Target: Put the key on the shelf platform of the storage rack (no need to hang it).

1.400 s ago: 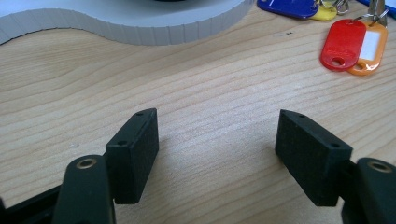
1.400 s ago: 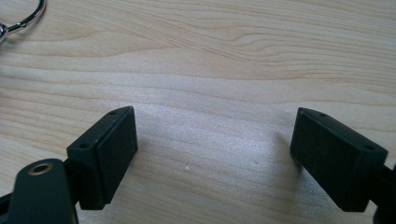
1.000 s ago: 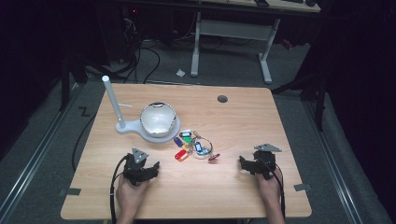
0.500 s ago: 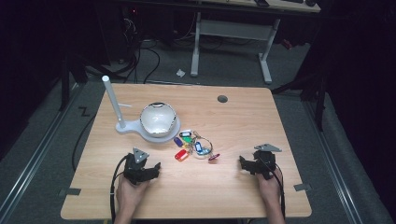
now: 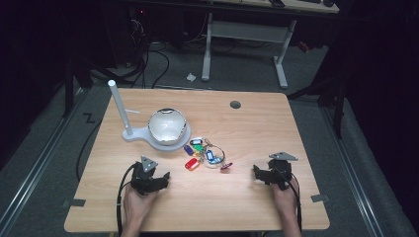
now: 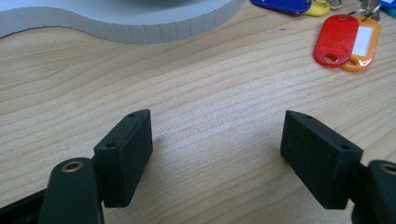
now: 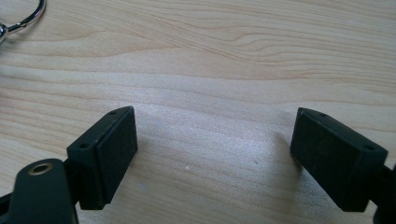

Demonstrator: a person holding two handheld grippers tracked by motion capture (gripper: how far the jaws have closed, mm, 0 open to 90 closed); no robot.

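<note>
The left gripper rests on the near left of the table, jaws spread wide over bare wood. The right gripper sits at the near right, jaws also wide and holding nothing. Between them, a little farther off, lies a bunch of key tags, well apart from both grippers. A white dome on a stand with a post stands just left of and beyond the tags.

White stand with upright post and bowl at left of wooden table; round hole near table's far edge.
</note>
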